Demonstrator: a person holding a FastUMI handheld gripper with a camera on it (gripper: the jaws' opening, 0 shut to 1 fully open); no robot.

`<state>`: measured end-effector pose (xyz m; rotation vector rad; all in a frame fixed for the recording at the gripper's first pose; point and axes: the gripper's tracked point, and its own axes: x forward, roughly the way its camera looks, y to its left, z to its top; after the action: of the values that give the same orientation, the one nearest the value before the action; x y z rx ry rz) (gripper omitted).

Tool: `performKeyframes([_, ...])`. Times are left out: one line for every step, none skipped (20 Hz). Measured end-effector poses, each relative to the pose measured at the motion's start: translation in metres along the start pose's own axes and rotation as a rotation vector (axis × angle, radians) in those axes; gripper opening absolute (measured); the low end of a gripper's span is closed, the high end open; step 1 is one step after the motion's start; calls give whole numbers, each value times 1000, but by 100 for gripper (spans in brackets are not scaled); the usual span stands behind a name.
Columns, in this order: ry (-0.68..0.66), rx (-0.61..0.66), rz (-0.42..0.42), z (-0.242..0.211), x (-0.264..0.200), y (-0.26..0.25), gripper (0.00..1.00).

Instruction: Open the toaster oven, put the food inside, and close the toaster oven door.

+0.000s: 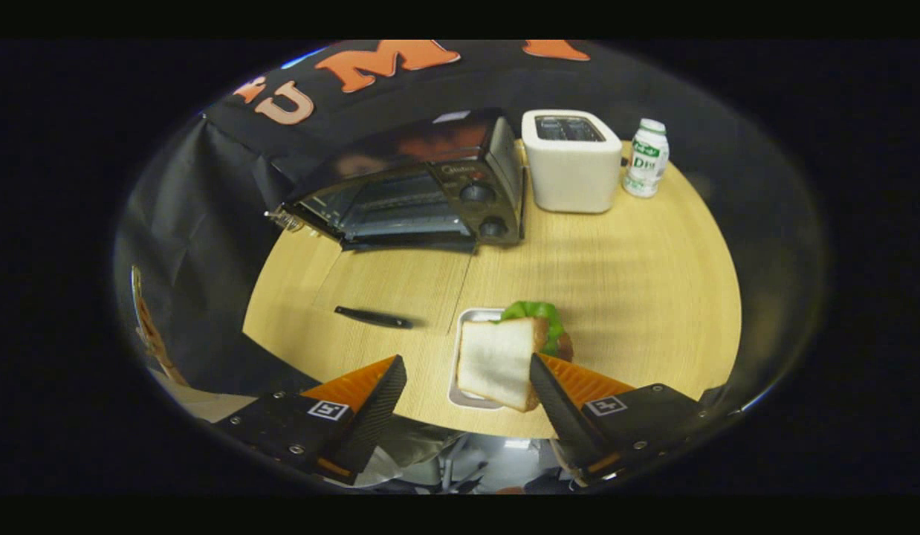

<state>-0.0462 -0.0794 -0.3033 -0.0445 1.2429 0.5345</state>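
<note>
Sandwich (pixel 497 362) on tray (pixel 454 371) sits between wide-open, empty gripper (pixel 467 390) fingers, hugging right one; toaster oven (pixel 415 189) at 11 o'clock, door shut.

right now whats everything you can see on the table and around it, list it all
toaster oven: 1, black, far side of the table, glass door looks closed
toaster: 1, white, just beside the toaster oven's knob side
bottle: 1, white with green label, next to the toaster, near the table's far edge
sandwich: 1, white bread with green lettuce, on the tray between the fingers, nearer one finger
tray: 1, pale, under the sandwich at the table's near edge
slim dark object: 1, black, lying flat on the table between the oven and the fingers; cannot tell what it is
table: 1, light wood
hand-held gripper: 1, fingers open wide, not clamped on the sandwich
</note>
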Motion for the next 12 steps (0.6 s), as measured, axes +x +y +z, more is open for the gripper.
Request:
performKeyframes([30,14,17,-3,-1,-6,99])
performKeyframes([46,34,29,-2,-1,-12,99])
performKeyframes([46,51,39,2,1,-19,99])
performKeyframes([47,58,42,5,1,-27,99])
performKeyframes([56,65,39,5,2,-35,99])
performKeyframes([63,77,35,7,3,-43,99])
performKeyframes([57,95,38,10,2,-49,99])
performKeyframes([46,115,43,15,1,-52,99])
performKeyframes([29,132,53,19,-2,-53,99])
performKeyframes([18,128,61,22,-5,-53,99])
performKeyframes([15,113,65,25,-8,-54,99])
performKeyframes([14,99,64,24,-11,-55,99])
